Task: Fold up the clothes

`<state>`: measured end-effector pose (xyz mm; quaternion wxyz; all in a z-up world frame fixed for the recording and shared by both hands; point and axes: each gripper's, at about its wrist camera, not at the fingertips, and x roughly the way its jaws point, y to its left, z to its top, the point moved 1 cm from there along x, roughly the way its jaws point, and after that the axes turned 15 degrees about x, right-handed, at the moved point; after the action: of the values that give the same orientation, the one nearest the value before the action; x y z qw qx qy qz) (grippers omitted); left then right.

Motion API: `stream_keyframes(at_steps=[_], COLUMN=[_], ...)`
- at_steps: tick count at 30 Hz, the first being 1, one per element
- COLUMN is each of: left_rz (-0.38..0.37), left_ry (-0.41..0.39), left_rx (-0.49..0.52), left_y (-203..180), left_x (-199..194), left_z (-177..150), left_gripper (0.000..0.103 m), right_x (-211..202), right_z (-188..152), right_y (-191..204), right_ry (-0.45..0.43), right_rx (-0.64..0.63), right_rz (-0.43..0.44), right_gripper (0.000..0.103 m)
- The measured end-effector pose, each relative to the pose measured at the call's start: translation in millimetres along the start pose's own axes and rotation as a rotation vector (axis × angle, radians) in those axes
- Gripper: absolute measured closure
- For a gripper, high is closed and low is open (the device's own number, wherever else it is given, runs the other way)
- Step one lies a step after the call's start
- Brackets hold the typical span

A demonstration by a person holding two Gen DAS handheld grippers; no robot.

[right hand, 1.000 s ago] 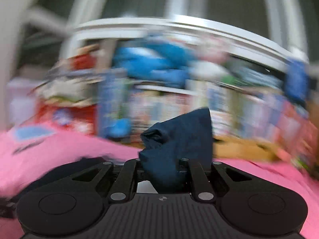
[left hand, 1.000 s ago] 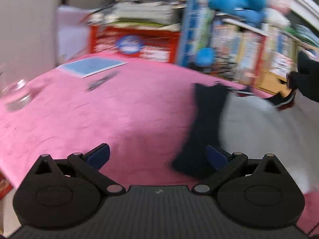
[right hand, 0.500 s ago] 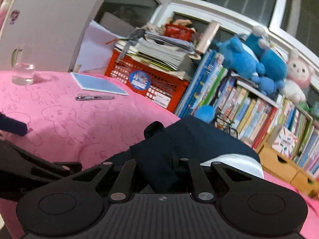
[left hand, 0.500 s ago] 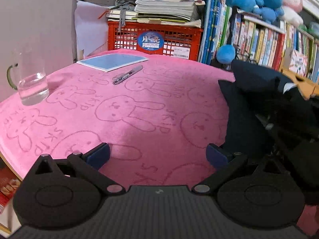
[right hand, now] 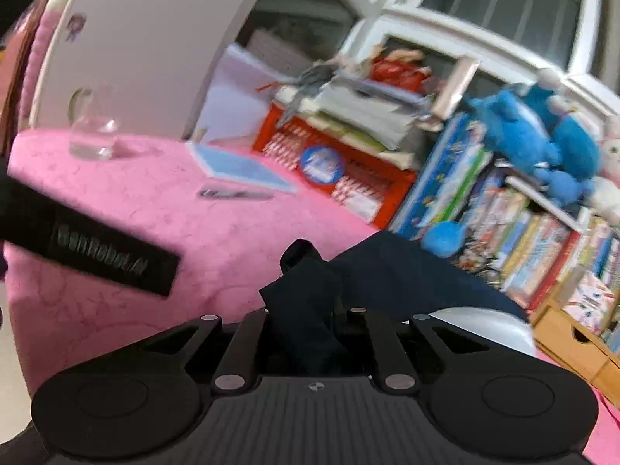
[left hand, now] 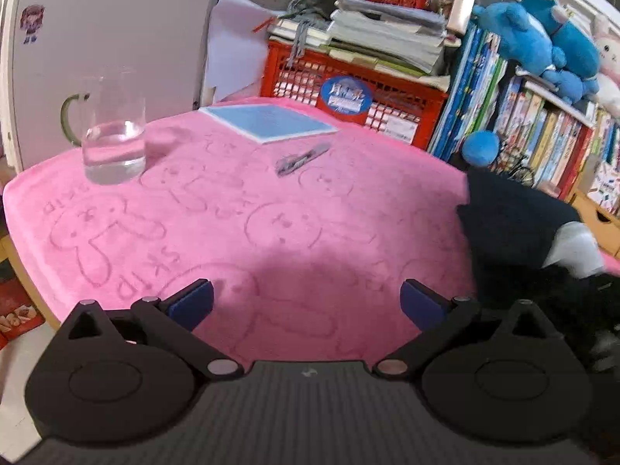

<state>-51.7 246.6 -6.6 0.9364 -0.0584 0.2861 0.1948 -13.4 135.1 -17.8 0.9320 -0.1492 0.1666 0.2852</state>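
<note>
The left claw (left hand: 306, 300) is spread wide over bare pink cloth (left hand: 271, 224), holding nothing; a glass (left hand: 114, 143) stands far ahead to its left. To its right lies the dark garment (left hand: 511, 224), bunched, pale lining showing. The right claw (right hand: 300, 329) pinches a fold of it. Folding looks barely begun: nothing lies flat yet.

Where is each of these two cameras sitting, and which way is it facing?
Left wrist: on the left gripper, jaws open, empty, facing across the pink table cover toward the red crate and bookshelf.
Right wrist: on the right gripper, shut on the dark navy garment, facing the same shelf; the left gripper's black body crosses its left edge.
Shared: water glass, blue notebook, pen, garment.
</note>
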Motion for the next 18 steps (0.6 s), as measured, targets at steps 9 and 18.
stream_keyframes(at_steps=[9,18], left_rz=[-0.033,-0.113], left_ry=[-0.071,-0.049], left_rx=[0.097,0.226], left_y=[-21,-78], left_x=[-13,-7], left_z=[32,25], left_gripper=[0.000,0.000], right_x=[-16,-101], right_z=[-13,-56], right_y=[6,-50], right_ry=[0.076,-0.004], right_rx=[0.016,0.173], right_rz=[0.190,0.214], right_gripper=[0.022,0.015])
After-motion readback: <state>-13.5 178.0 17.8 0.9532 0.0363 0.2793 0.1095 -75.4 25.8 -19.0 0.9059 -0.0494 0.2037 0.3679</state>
